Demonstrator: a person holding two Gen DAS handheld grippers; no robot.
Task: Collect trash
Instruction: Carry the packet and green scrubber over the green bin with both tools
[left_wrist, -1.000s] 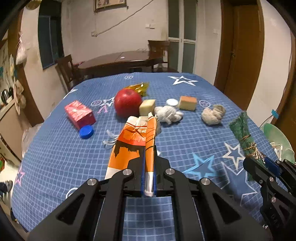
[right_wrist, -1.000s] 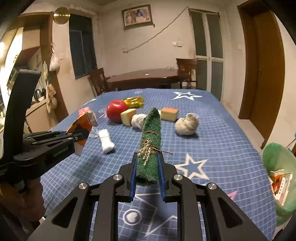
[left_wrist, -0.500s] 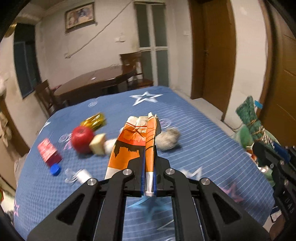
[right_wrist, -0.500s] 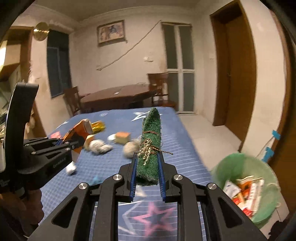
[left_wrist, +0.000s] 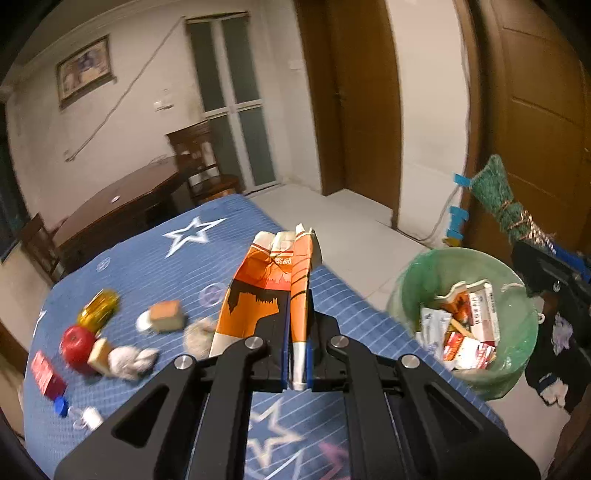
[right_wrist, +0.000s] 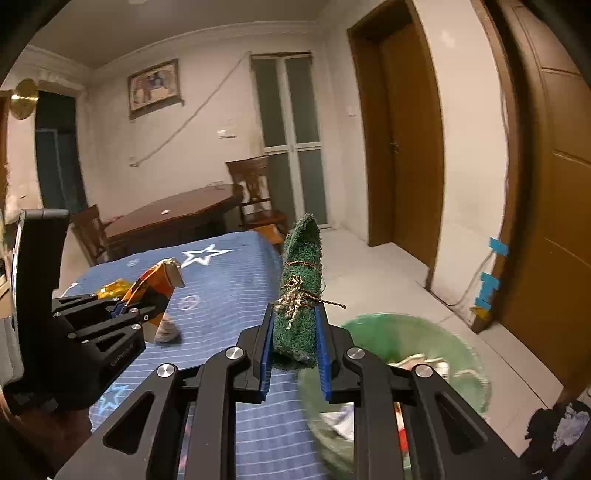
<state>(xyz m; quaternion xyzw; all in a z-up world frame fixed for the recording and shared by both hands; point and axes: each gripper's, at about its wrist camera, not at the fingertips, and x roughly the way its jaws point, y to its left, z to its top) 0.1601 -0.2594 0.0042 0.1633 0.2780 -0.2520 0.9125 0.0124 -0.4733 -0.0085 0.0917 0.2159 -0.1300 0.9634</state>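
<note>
My left gripper (left_wrist: 295, 354) is shut on a flattened orange and white carton (left_wrist: 269, 288), held above the right edge of the blue star tablecloth (left_wrist: 155, 254). My right gripper (right_wrist: 293, 343) is shut on a rolled green scouring pad tied with string (right_wrist: 301, 280), held just above the green bin (right_wrist: 417, 336). The bin (left_wrist: 461, 258) stands on the floor right of the table and holds several packets and boxes. The pad also shows in the left wrist view (left_wrist: 498, 192), above the bin's far rim. The carton also shows in the right wrist view (right_wrist: 155, 284).
On the cloth lie a red apple (left_wrist: 77, 343), a gold wrapper (left_wrist: 99, 310), a sponge block (left_wrist: 168, 314), white wads (left_wrist: 129, 362), a red box (left_wrist: 46, 373) and a blue cap (left_wrist: 61, 406). A wooden table and chairs (right_wrist: 177, 214) stand behind. Dark clothing (left_wrist: 554, 362) lies right of the bin.
Both grippers have swung right, away from the table middle toward the bin. The bin now sits close under the right gripper. Both keep their hold.
</note>
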